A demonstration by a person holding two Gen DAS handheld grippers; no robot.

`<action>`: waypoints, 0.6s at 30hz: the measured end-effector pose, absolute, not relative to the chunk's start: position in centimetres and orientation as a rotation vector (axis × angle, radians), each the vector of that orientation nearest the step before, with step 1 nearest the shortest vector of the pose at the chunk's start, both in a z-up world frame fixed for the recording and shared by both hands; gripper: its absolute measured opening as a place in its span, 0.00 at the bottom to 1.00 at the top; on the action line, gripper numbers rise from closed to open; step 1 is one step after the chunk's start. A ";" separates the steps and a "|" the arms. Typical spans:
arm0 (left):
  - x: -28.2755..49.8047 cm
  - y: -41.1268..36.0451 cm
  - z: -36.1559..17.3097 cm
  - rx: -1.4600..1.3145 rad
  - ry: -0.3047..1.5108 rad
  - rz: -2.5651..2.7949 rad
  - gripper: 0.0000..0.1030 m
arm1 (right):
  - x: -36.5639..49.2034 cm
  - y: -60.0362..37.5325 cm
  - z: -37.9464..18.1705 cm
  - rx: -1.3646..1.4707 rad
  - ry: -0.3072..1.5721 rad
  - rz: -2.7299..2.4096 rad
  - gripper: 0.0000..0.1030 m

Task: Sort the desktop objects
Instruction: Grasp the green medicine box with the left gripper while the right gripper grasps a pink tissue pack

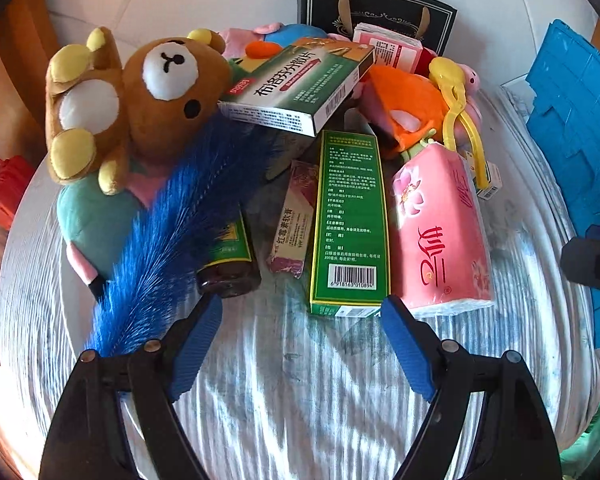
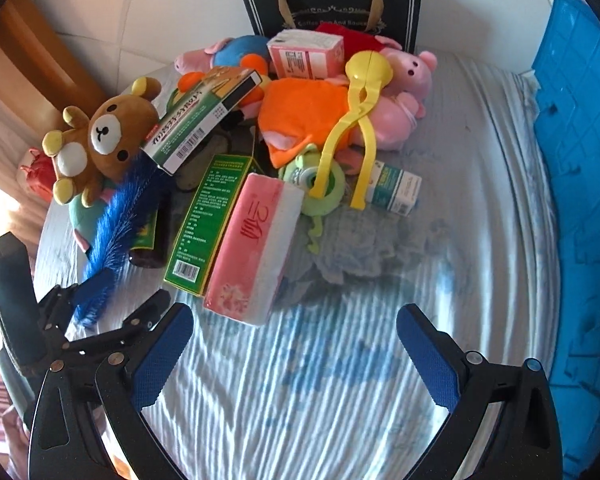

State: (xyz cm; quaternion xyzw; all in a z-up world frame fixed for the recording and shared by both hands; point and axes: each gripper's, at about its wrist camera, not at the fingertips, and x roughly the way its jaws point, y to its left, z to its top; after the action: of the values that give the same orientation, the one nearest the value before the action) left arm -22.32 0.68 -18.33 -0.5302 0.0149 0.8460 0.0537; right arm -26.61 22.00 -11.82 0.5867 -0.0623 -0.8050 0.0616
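Left wrist view: the left gripper (image 1: 302, 344), jaws wide and empty, faces a green medicine carton (image 1: 350, 220) beside a pink tissue pack (image 1: 440, 232) near the table's (image 1: 300, 400) front edge. Light, stiff cardboard, likely best pinched across its long sides. The right gripper (image 2: 294, 354) is likewise spread.

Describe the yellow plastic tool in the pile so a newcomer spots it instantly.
Start at the black gift bag against the wall. Just in front lies the orange plush; draped over its right edge is the yellow clip, the only hard, two-legged yellow thing with a round head.
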 end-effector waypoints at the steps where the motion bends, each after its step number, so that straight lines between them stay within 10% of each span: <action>1: -22.8 0.8 -18.5 -1.607 0.047 2.562 0.79 | -26.9 21.9 -12.4 1.790 -0.216 -2.418 1.00; 11: -27.4 2.2 -20.9 -1.608 0.023 2.481 0.68 | -30.3 20.9 -15.4 1.853 -0.344 -2.344 1.00; 18: -28.4 4.0 -21.5 -1.604 0.096 2.438 0.68 | -32.6 19.7 -18.0 1.910 -0.333 -2.284 0.66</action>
State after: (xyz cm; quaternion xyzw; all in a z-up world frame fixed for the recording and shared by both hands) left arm -28.43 4.01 -21.50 -0.5459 0.0326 0.8299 0.1107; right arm -32.63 19.70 -17.99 0.6358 -0.1109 -0.7604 0.0727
